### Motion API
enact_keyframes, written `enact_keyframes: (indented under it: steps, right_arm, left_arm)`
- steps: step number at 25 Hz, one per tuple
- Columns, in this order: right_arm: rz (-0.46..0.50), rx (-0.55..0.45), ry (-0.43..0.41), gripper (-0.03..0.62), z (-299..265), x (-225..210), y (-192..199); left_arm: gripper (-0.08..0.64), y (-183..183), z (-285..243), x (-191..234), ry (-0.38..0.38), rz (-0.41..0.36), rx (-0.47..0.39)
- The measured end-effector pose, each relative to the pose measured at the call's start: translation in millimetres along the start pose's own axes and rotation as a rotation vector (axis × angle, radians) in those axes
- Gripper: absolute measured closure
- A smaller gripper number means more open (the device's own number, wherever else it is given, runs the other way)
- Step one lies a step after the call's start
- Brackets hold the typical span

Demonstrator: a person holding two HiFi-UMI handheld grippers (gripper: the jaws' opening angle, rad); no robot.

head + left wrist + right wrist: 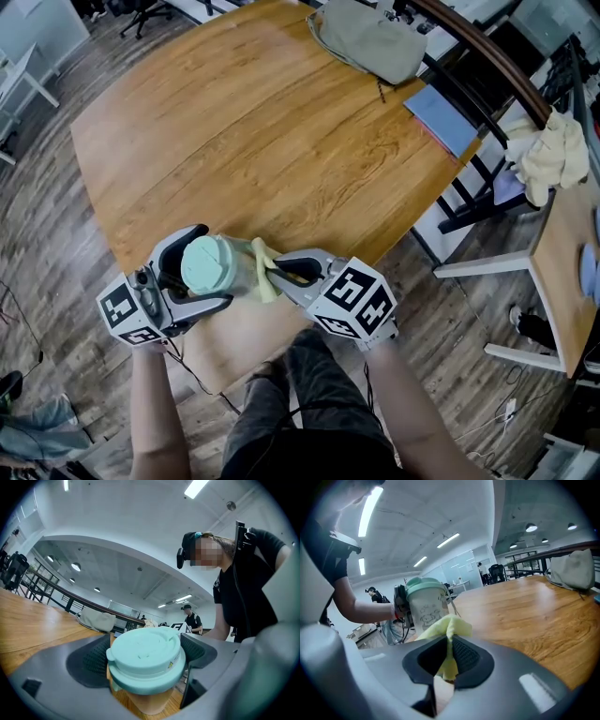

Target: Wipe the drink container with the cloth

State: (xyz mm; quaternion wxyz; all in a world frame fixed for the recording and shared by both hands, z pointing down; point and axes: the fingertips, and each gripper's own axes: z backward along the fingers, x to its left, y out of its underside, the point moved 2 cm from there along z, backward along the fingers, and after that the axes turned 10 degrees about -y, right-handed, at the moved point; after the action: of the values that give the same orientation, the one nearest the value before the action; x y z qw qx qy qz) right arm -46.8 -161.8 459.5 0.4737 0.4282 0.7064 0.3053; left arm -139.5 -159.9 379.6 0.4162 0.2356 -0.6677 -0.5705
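Note:
A drink cup (pixel 208 265) with a mint-green lid and a pale printed body hangs above the wooden table's (pixel 262 131) near edge. My left gripper (pixel 199 272) is shut on it, and in the left gripper view the black pads (pixel 96 660) press the cup (pixel 145 667) just under the lid. My right gripper (pixel 286 272) is shut on a yellow cloth (pixel 264 274), which lies against the cup's right side. From the right gripper (pixel 449 660), the cloth (pixel 447 630) bunches out of the jaws in front of the cup (pixel 425 607).
A beige bag (pixel 370 37) and a blue folder (pixel 445 117) lie at the table's far right. A dark railing and a second desk with a crumpled cloth (pixel 553 155) stand to the right. Another person (pixel 191 619) stands in the background.

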Motion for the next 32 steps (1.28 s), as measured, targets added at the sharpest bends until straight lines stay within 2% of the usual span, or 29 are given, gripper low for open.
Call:
enact_keyframes:
  steps: [5,15,21,27,32]
  right_arm:
    - [-0.038,0.041,0.019,0.552,0,-4,25]
    - [-0.089,0.078,0.040,0.552,1,-7,51]
    - [-0.037,0.156,0.094,0.552,7,-9,59]
    - [-0.035,0.060,0.187,0.552,41,-13,42]
    - [-0.052,-0.074,0.261,0.552,71,-9,25]
  left_arm:
    - [0.109,-1,0,-1,0.003,-0.004,0.001]
    - [0.109,-2,-2,-4,0.006,-0.019,0.020]
    - [0.109,-2,-4,-7,0.014,-0.035,0.034]
    - [0.109,0,-10,-13,0.011,-0.072,0.061]
    - [0.109,2,-20,-27,-0.006,-0.144,0.097]
